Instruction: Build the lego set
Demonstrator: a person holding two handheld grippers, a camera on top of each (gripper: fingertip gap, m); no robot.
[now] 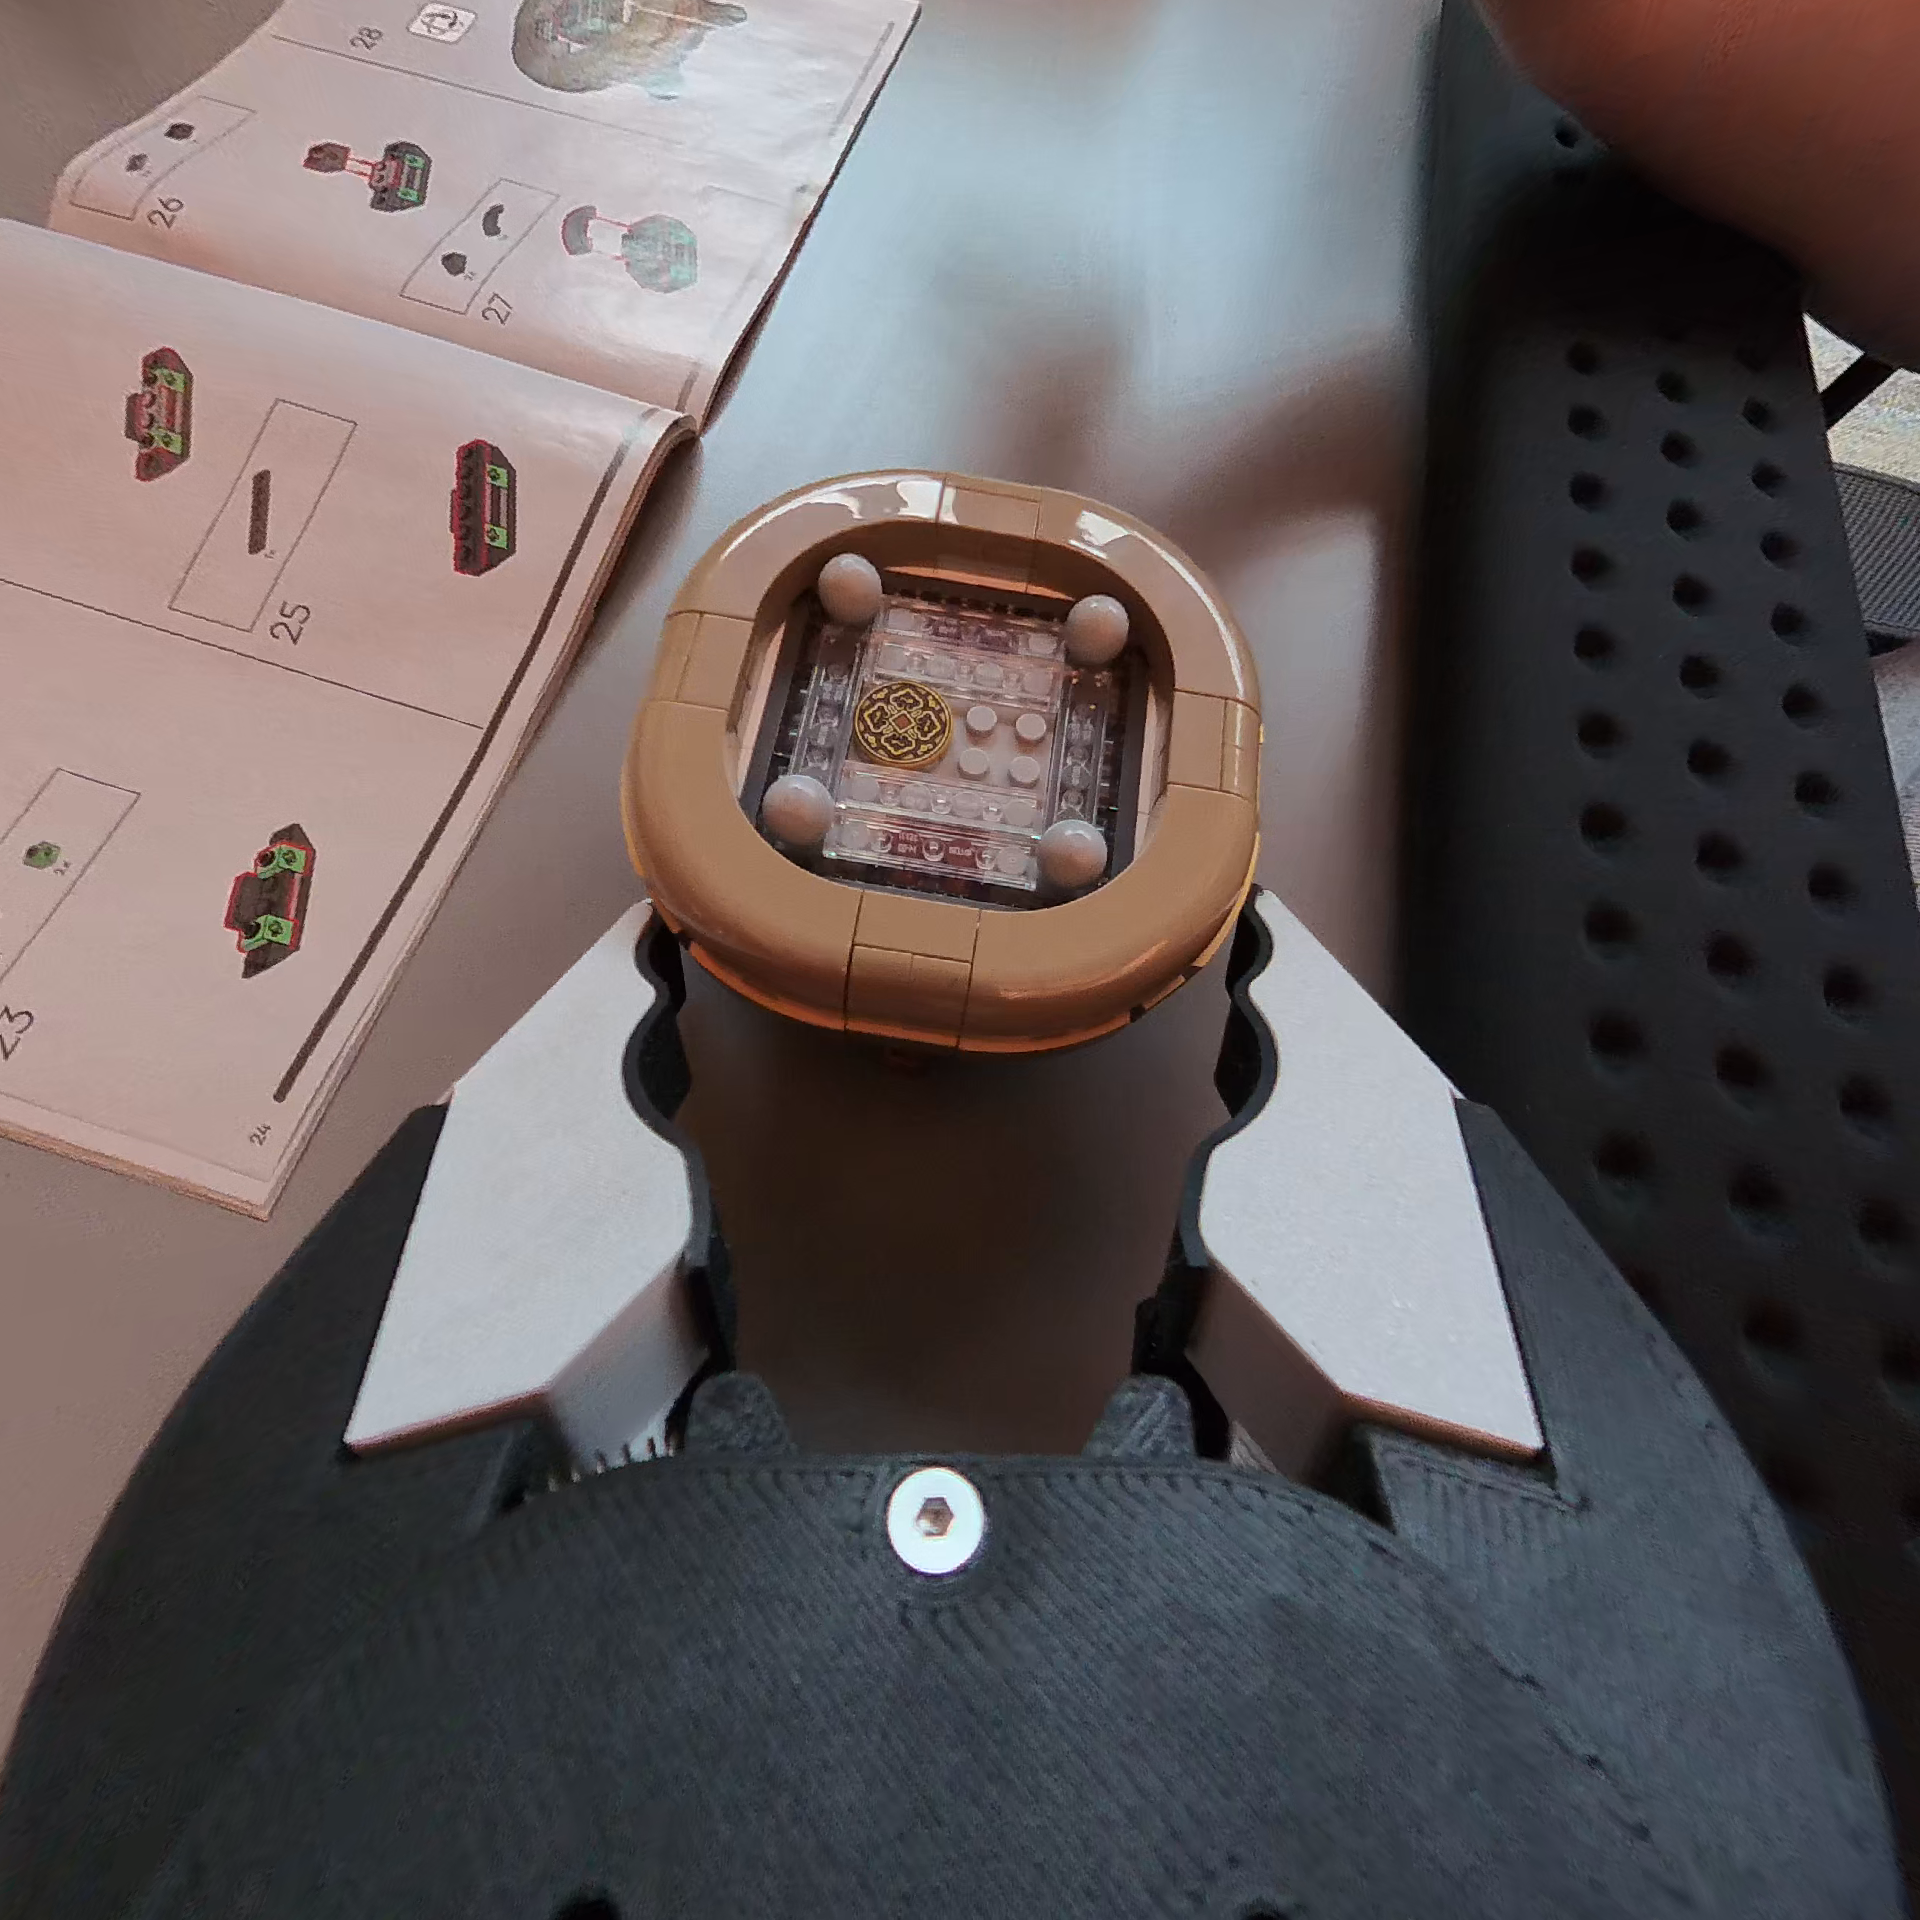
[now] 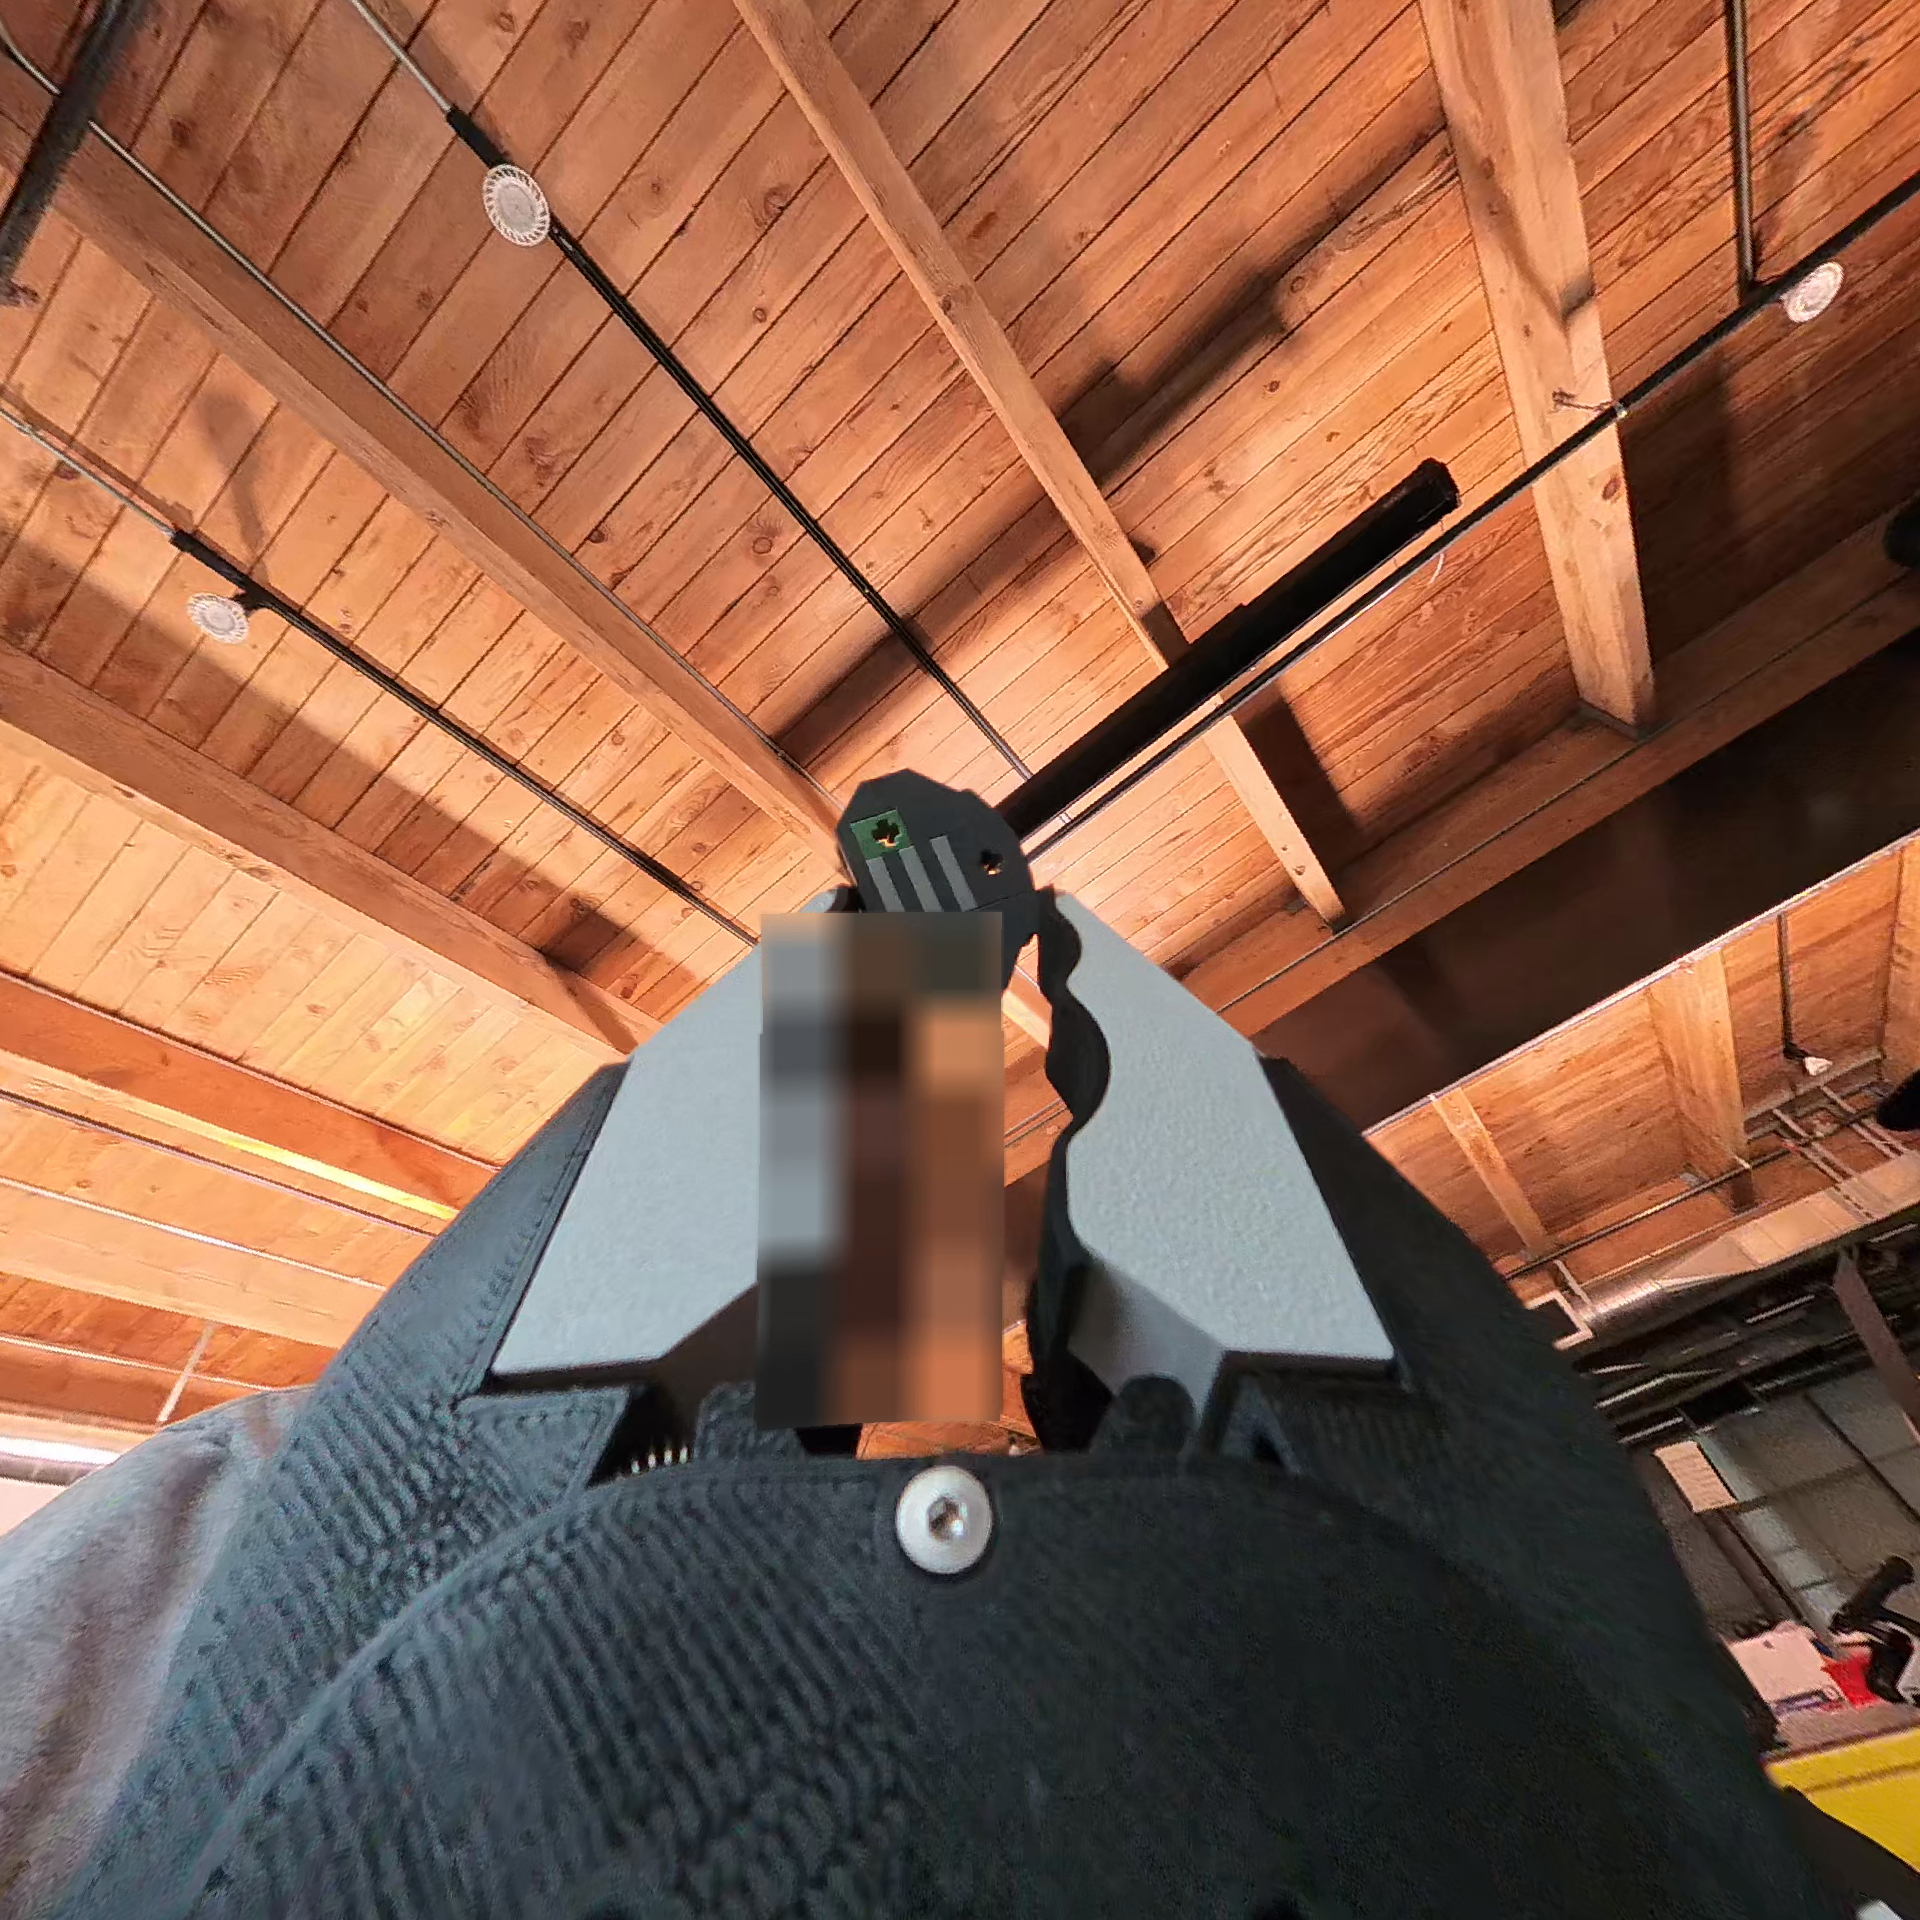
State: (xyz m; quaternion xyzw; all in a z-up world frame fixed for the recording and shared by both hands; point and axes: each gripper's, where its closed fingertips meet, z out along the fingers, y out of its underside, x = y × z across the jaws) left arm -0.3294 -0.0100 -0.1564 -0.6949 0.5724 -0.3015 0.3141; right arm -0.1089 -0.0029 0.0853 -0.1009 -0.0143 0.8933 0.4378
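In the left wrist view a tan rounded-square lego build (image 1: 940, 935) has a clear studded plate inside, four grey knobs at the corners and a round gold-patterned tile (image 1: 902, 729). My left gripper (image 1: 951, 940) is closed on the build's near sides and holds it over the grey table (image 1: 1039, 312). In the right wrist view my right gripper (image 2: 940, 906) points up at the ceiling. It is shut on a small black lego piece (image 2: 940, 857) with a green part and grey stripes, which sticks out past the fingertips. A mosaic patch hides the gap between the fingers.
An open instruction booklet (image 1: 312, 520) lies on the table to the left. A black perforated chair back (image 1: 1683, 831) stands along the right, with a person's arm (image 1: 1766, 135) above it. The right wrist view shows a wooden beam ceiling (image 2: 727, 416) with track lights.
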